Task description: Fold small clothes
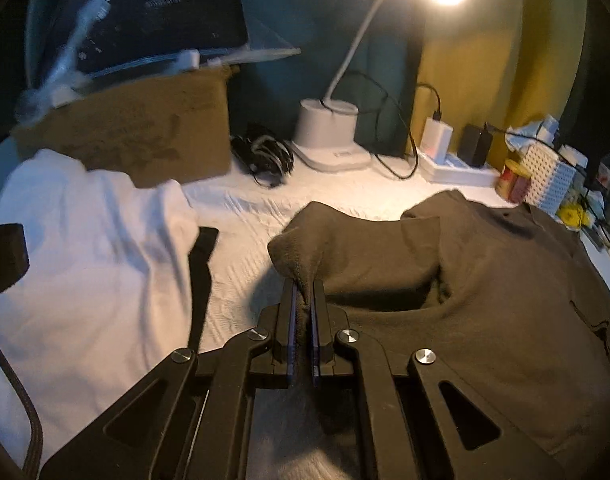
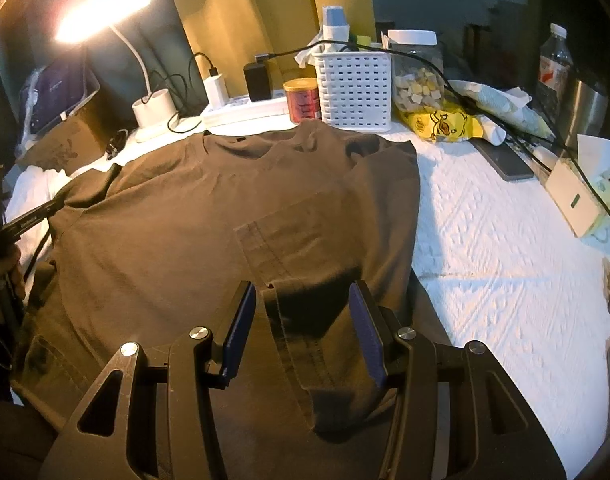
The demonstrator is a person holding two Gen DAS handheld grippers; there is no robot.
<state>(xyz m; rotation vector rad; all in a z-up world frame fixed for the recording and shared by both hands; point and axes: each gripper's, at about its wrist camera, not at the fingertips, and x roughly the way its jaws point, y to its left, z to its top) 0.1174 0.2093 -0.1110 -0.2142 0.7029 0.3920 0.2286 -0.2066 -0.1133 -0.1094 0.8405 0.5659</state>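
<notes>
Your left gripper (image 1: 304,294) is clamped tight on a bunched fold of the dark brown shirt (image 1: 465,280), and in the left wrist view the cloth is pinched between the two blue-faced pads and rises out of them in a soft peak, lifted off the white quilted cover (image 1: 241,256) beneath it. The rest of that shirt spreads away to the right of the pinch, lying on the cover with one sleeve turned over onto the body. To the left of the gripper a white garment (image 1: 85,248) lies crumpled on the same cover, apart from the brown one, with a cardboard box (image 1: 137,132) behind it and a lit desk lamp (image 1: 329,136) farther back. Your right gripper (image 2: 301,320) stands with its jaws well apart, and in the right wrist view a folded hem strip of the shirt (image 2: 209,208) lies between the two fingers; the pads do not press on it, so nothing is gripped there. Seen from that side, the shirt covers most of the near surface, its collar pointing toward the white basket (image 2: 353,88) and the red tin (image 2: 303,100) at the back. At the far left edge of that view you can make out the dark linkage of the left gripper against the shirt's edge.
</notes>
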